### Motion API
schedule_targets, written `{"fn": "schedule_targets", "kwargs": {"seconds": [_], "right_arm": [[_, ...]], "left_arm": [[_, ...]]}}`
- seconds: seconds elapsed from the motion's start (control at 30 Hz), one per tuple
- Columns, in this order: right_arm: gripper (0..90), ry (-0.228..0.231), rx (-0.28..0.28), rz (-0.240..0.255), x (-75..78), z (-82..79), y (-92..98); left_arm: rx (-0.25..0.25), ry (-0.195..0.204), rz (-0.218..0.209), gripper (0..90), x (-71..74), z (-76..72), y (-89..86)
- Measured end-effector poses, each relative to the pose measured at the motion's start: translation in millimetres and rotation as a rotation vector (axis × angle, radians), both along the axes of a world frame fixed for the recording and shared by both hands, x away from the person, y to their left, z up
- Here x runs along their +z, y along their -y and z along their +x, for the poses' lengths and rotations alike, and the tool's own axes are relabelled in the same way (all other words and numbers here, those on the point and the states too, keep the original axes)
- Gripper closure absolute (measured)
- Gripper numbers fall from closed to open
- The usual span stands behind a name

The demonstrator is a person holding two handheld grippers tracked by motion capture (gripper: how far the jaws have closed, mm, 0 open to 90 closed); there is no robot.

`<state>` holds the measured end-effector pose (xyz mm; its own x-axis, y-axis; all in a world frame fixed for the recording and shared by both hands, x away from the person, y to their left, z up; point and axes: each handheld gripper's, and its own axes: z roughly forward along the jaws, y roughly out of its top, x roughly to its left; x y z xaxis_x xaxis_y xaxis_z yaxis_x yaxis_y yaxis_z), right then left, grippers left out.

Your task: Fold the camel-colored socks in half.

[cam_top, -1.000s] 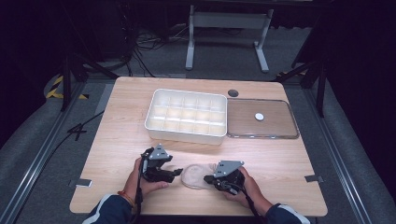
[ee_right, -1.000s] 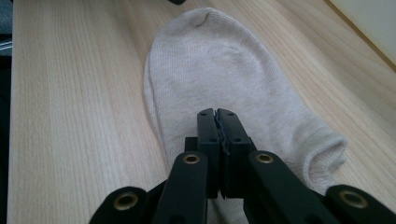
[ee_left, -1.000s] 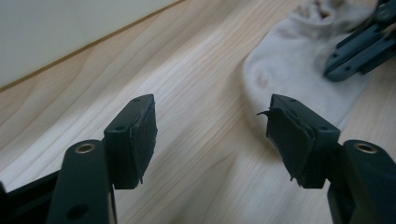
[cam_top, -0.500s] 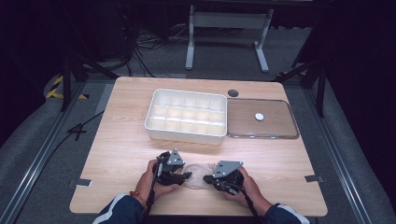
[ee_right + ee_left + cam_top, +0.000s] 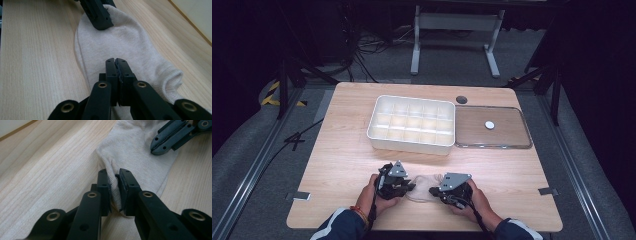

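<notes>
A pale beige sock [image 5: 422,189] [image 5: 135,147] [image 5: 120,40] lies flat on the wooden table [image 5: 342,155] near its front edge, between both hands. My left gripper [image 5: 410,187] [image 5: 114,182] has just been closing its jaws and now pinches a raised fold of the sock at one end. My right gripper [image 5: 435,191] [image 5: 116,65] stands shut on the sock's other end, pads pressed together with thin fabric between them. In the left gripper view the right gripper [image 5: 162,143] lies farther off on the sock. The right gripper view has the left gripper [image 5: 98,15] at the sock's far end.
A white divided organiser box [image 5: 412,125] stands at mid-table, its compartments bare. Right of it lies a clear flat lid [image 5: 512,137] with a small white disc [image 5: 489,125] on it. A dark round hole [image 5: 461,99] sits near the far edge.
My left gripper moved right from beside the sock onto its left end and closed on a fold of it. The right gripper stayed put.
</notes>
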<state>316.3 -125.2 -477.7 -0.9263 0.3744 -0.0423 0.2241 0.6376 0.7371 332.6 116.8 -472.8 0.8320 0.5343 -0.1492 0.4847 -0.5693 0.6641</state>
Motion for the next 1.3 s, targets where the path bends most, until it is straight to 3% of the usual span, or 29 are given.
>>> {"fn": "schedule_targets", "kwargs": {"seconds": [0.07, 0.23, 0.33, 0.43, 0.63, 0.77, 0.8, 0.9, 1.03, 1.3], "right_arm": [[89.1, -0.014, -0.005, 0.011, -0.5, 1.4, 0.6], [89.1, -0.021, -0.011, 0.009, 0.1, 4.5, -2.8], [89.2, -0.026, -0.011, 0.011, 0.0, 6.4, -4.1], [89.2, -0.027, -0.011, 0.01, 0.1, 6.6, -4.3], [89.1, -0.017, -0.008, 0.0, 0.6, 6.4, -4.8], [89.1, -0.016, -0.004, 0.0, 0.7, 5.8, -5.3], [89.2, -0.016, -0.005, 0.001, 0.7, 5.8, -5.1], [89.1, -0.016, -0.003, -0.001, 0.7, 5.9, -5.2], [89.1, -0.017, -0.005, 0.0, 0.7, 6.2, -5.1], [89.1, -0.019, -0.008, -0.005, 1.2, 8.4, -7.1]], "left_arm": [[0.01, -0.002, -0.015, 84.1, -0.2, -1.4, 0.9], [0.004, 0.025, -0.005, 85.4, 4.3, -3.5, 1.7], [0.017, 0.036, -0.048, 85.4, 8.9, -3.7, -1.1], [0.017, 0.042, -0.052, 85.5, 11.4, -4.0, -2.0], [0.003, 0.067, 0.006, 85.4, 10.3, -4.0, -1.5], [-0.002, 0.086, 0.009, 85.4, 13.6, -4.6, -4.9], [0.009, 0.075, -0.01, 85.4, 13.5, -6.6, -4.3], [-0.008, 0.09, 0.003, 85.7, 15.4, -8.8, -4.5], [-0.005, 0.092, -0.036, 85.7, 20.3, -10.6, -3.3], [0.0, 0.095, -0.063, 85.7, 22.7, -9.7, -0.6]]}}
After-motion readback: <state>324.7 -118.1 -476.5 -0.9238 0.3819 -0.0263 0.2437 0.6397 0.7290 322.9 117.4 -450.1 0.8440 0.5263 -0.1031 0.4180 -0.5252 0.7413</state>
